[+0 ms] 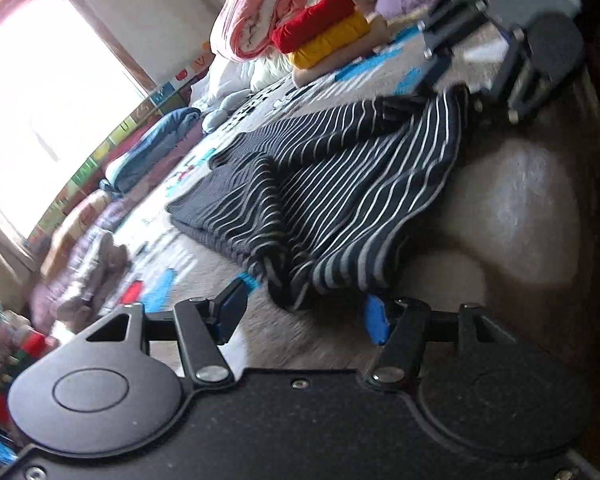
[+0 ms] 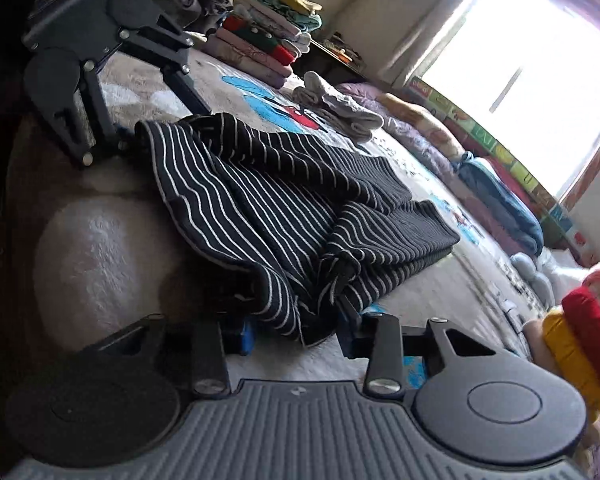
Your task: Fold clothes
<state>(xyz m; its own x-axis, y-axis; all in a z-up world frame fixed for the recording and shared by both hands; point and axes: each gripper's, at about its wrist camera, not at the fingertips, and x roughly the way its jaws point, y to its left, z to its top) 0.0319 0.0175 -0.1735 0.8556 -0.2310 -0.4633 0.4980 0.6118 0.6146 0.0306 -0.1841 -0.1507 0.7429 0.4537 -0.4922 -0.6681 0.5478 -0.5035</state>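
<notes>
A black top with thin white stripes [image 1: 340, 184] lies partly folded and rumpled on a pale printed bedspread [image 1: 332, 340]. My left gripper [image 1: 304, 316] is open at its near edge; a bunched corner of the cloth sits between the blue-padded fingers [image 1: 376, 320]. In the right wrist view the same striped top [image 2: 268, 200] spreads ahead of my right gripper [image 2: 296, 328], which is open with the hem lying between its fingers. The two grippers face each other across the garment: the right gripper [image 1: 466, 92] stands at the far corner, and the left gripper [image 2: 160, 126] is at the opposite one.
Folded red and yellow items [image 1: 324, 28] and a pink quilt [image 1: 256, 12] sit at one end of the bed. A tall stack of folded clothes [image 2: 268, 28] and small grey pieces [image 2: 340, 108] lie at the other. A blue blanket [image 2: 500, 200] lines the window side.
</notes>
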